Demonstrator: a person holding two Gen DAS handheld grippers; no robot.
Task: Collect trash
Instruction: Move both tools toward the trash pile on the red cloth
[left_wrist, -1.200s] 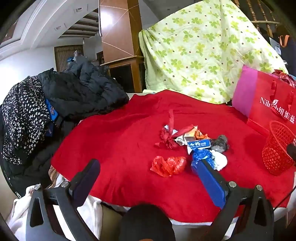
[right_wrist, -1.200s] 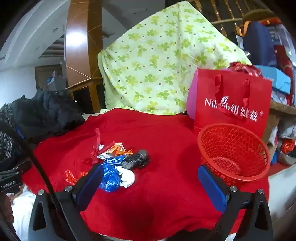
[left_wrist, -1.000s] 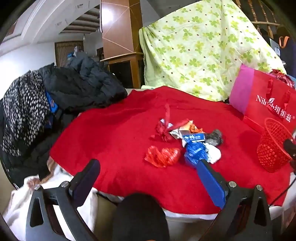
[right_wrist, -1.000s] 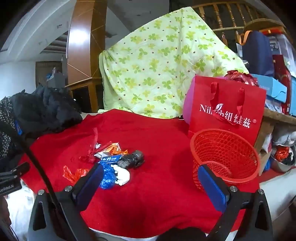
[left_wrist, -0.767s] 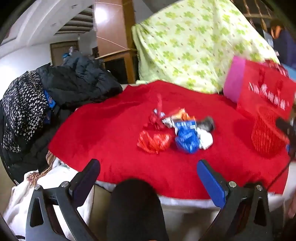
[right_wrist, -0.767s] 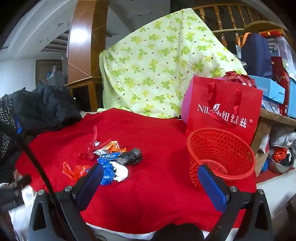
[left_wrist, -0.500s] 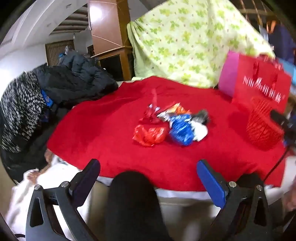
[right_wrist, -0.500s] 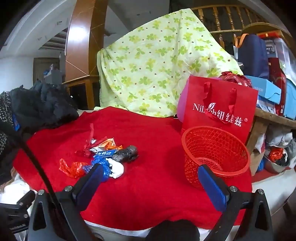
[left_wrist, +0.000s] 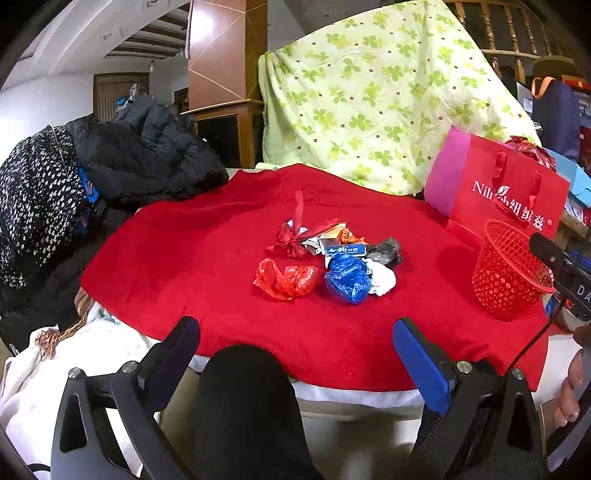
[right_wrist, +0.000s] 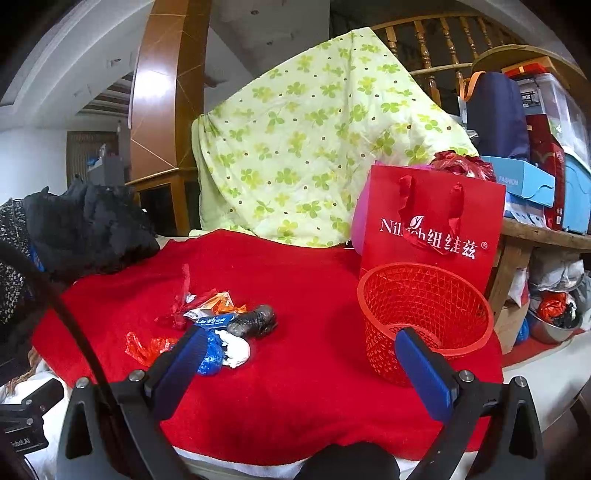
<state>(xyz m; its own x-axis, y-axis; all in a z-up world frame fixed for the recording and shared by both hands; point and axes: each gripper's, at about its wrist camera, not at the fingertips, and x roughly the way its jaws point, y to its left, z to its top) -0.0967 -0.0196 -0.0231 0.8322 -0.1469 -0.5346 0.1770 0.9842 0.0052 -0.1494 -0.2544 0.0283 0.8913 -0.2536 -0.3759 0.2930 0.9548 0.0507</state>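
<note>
A heap of trash lies mid-table on the red cloth (left_wrist: 192, 258): a crumpled red plastic bag (left_wrist: 286, 277), a blue bag (left_wrist: 347, 277), a white wad (left_wrist: 382, 280), a dark wad (left_wrist: 386, 251), a blue-labelled box (left_wrist: 345, 251) and red ribbon (left_wrist: 291, 240). An empty red mesh basket (right_wrist: 424, 317) stands at the right. My left gripper (left_wrist: 295, 354) hangs open off the table's near edge. My right gripper (right_wrist: 303, 362) is open too, above the near cloth between the blue bag (right_wrist: 211, 353) and the basket.
A red paper gift bag (right_wrist: 432, 229) stands behind the basket (left_wrist: 509, 277). A green clover quilt (left_wrist: 373, 110) is draped at the back. Dark coats (left_wrist: 140, 166) are piled at the table's left. Boxes (right_wrist: 532, 184) crowd a shelf on the right. A dark knee (left_wrist: 243, 406) is below the left gripper.
Both grippers have drawn back from the table, so the trash heap and basket look farther away. The left one pulled back past the table edge. Both stayed open.
</note>
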